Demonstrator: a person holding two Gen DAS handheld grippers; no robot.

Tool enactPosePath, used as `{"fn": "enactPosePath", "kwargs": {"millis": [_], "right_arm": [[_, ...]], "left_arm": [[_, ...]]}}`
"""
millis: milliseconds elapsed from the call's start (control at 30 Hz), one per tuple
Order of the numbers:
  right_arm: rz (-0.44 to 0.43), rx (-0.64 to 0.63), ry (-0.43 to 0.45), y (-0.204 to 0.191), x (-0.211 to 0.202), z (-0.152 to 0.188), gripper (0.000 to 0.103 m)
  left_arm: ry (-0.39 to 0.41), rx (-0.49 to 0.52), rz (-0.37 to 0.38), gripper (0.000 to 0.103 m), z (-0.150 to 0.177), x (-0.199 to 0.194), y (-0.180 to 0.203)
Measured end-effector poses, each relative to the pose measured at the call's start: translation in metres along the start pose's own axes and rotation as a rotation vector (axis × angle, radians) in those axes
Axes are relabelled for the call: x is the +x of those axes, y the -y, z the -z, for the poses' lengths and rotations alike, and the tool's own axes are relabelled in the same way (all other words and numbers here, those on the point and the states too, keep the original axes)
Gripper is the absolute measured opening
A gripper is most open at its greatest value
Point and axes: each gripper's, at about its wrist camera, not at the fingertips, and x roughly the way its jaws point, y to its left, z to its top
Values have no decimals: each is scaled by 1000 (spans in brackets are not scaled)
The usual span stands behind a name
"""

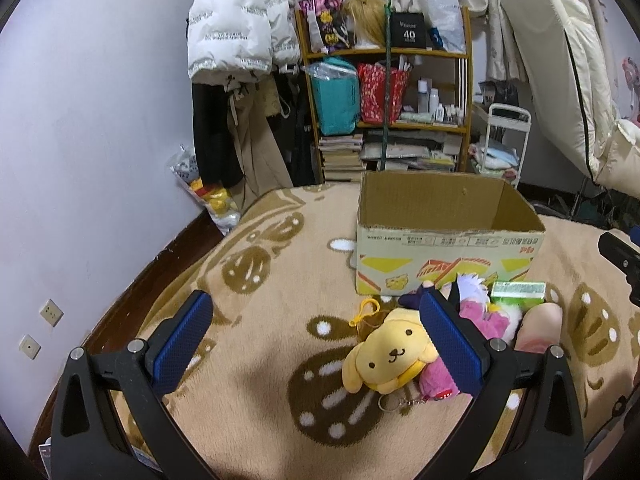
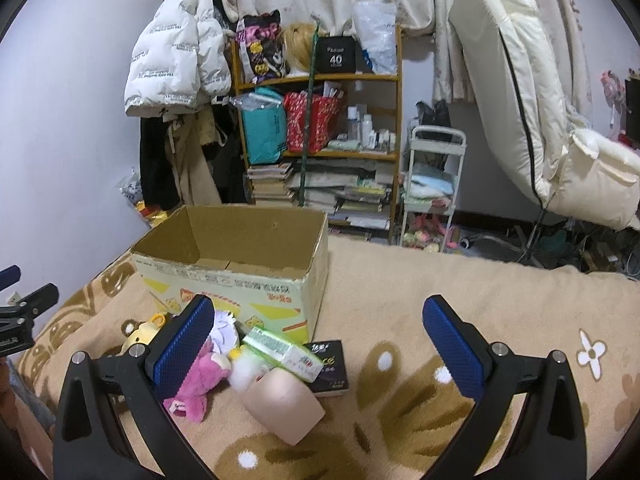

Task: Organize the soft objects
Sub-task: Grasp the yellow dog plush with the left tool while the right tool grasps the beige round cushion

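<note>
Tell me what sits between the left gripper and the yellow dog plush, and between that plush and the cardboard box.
Nothing visible blocks the open left gripper from the yellow dog plush, which lies on the blanket just past its jaws. The pink plush only crowds its right side. The way to the open-topped cardboard box behind looks clear.

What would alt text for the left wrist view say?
An open left gripper hovers over a yellow plush dog on a tan blanket, with a pink plush toy beside it and an open cardboard box behind.
</note>
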Motion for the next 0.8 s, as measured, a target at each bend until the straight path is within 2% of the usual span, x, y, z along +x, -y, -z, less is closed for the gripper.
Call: {"fn": "enactPosePath", "kwargs": {"millis": [533, 800], "right_arm": [[-54, -18, -250, -14, 47, 20, 103], [-79, -56, -371, -23, 73, 31, 103]], "left_arm": [[-220, 72, 79, 102, 4, 51, 37], [-323, 79, 88, 102, 11, 78, 47]]}}
